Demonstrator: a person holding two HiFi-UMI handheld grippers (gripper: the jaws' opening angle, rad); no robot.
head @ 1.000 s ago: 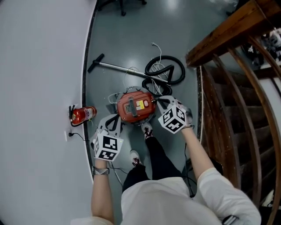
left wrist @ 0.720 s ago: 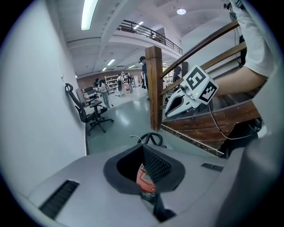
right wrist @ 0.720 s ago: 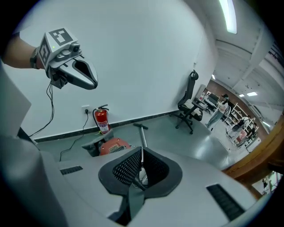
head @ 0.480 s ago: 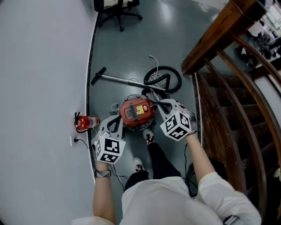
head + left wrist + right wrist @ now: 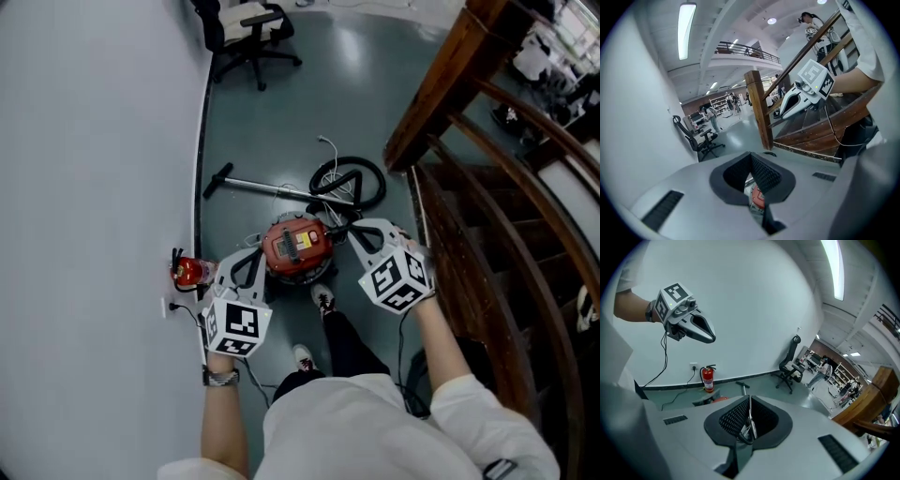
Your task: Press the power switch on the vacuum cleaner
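The red vacuum cleaner [image 5: 295, 246] stands on the grey floor by the person's feet, its yellow-and-grey panel facing up. Both grippers hang in the air above it. My left gripper [image 5: 253, 255] is over its left edge, shut and empty. The right gripper [image 5: 349, 230] is over its right edge, also shut and empty. In the left gripper view, a slit below the closed pads [image 5: 761, 176] of my left gripper [image 5: 751, 161] shows a strip of the red vacuum [image 5: 758, 197]. My right gripper [image 5: 749, 416] holds nothing; the left gripper [image 5: 711, 337] is seen from the side, its tips together.
The vacuum's wand [image 5: 258, 185] and coiled black hose [image 5: 347, 183] lie beyond it. A red fire extinguisher [image 5: 187, 272] stands against the white wall [image 5: 94, 187], near a wall socket [image 5: 169, 307]. A wooden stair railing [image 5: 450, 84] runs along the right. An office chair [image 5: 246, 33] stands further back.
Both grippers have risen, still shut, and the head view has risen with them. The vacuum now looks smaller and further below; more of the floor and the office chair has come into view.
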